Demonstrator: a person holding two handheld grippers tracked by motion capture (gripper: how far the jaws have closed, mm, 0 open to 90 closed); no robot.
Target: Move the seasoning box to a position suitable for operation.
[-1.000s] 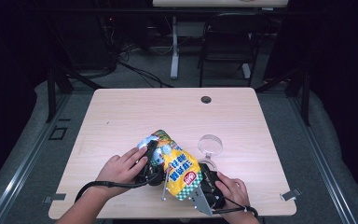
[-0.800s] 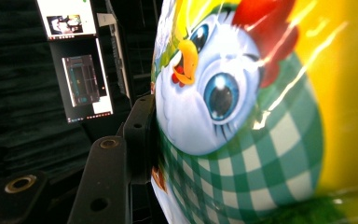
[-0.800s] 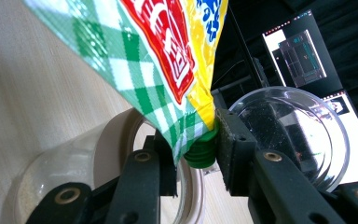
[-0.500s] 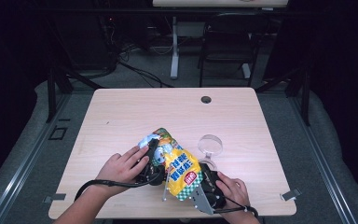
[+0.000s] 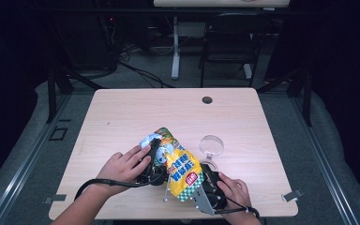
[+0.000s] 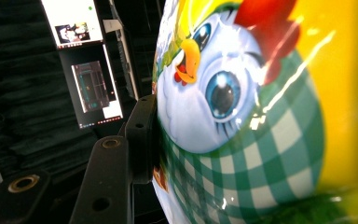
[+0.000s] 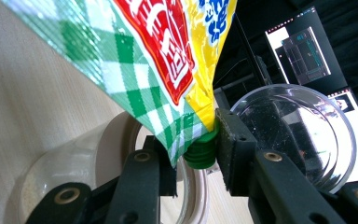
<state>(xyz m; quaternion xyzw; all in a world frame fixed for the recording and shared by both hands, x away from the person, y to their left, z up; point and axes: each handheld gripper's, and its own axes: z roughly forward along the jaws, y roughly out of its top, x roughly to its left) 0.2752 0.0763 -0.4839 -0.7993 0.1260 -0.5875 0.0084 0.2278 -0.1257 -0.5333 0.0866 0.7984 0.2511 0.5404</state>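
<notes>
Room: dark, with a chair (image 5: 229, 44) and a second desk's white leg (image 5: 175, 47) behind the table; lit monitors (image 6: 86, 70) show in the left gripper view.
Floor: grey, with cables (image 5: 140, 75) trailing behind the table.
Table (image 5: 122, 117): pale wood, a round grommet hole (image 5: 207, 100) near its far edge; the far half and the left side are bare.
Open room: wide behind and to the left of the work; the hands sit close to the near edge.
Snack pouch (image 5: 178, 164): yellow with green check and a cartoon chicken, held tilted over the near middle of the table, its green spout (image 7: 200, 151) pointing down at the right gripper's end.
Clear lid (image 5: 212, 145): lies on the table just right of the pouch.
Clear jar (image 7: 121, 186): under the spout, beside the lid.
Left gripper (image 5: 152, 161): jaws pressed against the pouch's upper body, gripping it.
Right gripper (image 5: 206, 185): jaws clamped on the pouch's bottom corner at the spout.
</notes>
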